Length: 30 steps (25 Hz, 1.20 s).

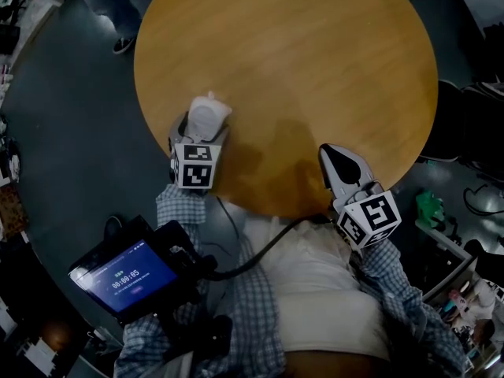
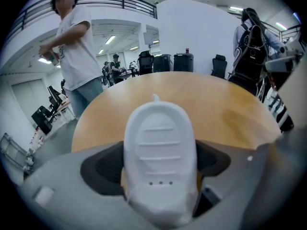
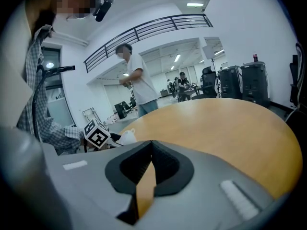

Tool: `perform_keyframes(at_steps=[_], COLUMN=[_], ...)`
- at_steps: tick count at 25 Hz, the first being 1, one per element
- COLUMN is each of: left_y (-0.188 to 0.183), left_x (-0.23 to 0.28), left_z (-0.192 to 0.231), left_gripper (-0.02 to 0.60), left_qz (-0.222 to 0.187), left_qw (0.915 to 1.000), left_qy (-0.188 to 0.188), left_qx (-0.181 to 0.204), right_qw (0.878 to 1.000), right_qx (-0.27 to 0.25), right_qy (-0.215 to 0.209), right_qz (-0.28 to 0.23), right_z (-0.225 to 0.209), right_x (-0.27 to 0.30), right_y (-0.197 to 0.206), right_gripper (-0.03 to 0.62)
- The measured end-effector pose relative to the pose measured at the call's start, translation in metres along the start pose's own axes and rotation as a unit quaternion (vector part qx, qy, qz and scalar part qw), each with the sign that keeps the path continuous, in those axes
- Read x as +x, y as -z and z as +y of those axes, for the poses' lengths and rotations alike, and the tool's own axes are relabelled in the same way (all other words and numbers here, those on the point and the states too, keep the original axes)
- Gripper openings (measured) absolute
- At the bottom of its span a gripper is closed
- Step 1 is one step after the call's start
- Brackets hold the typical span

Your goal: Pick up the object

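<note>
Left gripper view is filled by a white object, which is seen between the jaws of the left gripper. The jaws are spread wide, with a dark pad just beside each side of the object, and the object is not squeezed. The object is seen over the near edge of the round table; whether it rests on it cannot be told. The right gripper is held well apart to the right, with its jaws pressed together and nothing between them. A person is seen far off to the left gripper's left.
</note>
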State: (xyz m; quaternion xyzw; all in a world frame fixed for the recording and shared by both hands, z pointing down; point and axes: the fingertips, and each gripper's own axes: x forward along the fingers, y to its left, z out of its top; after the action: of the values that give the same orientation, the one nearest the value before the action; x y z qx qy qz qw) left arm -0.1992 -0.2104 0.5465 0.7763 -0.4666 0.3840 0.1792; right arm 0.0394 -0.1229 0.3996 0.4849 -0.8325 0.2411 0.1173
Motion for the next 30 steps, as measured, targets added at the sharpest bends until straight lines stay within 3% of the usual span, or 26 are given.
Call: perform_keyframes(at_steps=[3, 9, 16, 24, 30], left_y=[0.001, -0.009, 0.001, -0.022, -0.021], left_x=[0.007, -0.012, -0.022, -0.063, -0.076], left_z=[0.003, 0.007, 0.024, -0.058, -0.069], left_gripper=[0.443, 0.443, 0.443, 0.443, 0.443], left_qz=[0.003, -0.034, -0.076, -0.134, -0.164], left_qw=[0.9997, 0.9942, 0.9789, 0.9653, 0.9529], left_qy=[-0.009, 0.003, -0.006, -0.034, -0.046], left_qx=[-0.022, -0.102, -0.190, -0.221, -0.251], right_qw=[1.000, 1.000, 0.998, 0.993, 0.988], right_qx=[-0.005, -0.016, -0.037, -0.059, -0.071], right_qy=[-0.005, -0.016, -0.051, -0.102, -0.138], right_qz=[0.001, 0.002, 0.004, -0.020, -0.021], right_z=[-0.005, 0.000, 0.006, -0.038, -0.038], right_x=[0.005, 0.013, 0.039, -0.008, 0.019], right_y=[0.002, -0.001, 0.000, -0.009, -0.012], right_gripper=[0.006, 0.006, 0.006, 0.006, 0.006])
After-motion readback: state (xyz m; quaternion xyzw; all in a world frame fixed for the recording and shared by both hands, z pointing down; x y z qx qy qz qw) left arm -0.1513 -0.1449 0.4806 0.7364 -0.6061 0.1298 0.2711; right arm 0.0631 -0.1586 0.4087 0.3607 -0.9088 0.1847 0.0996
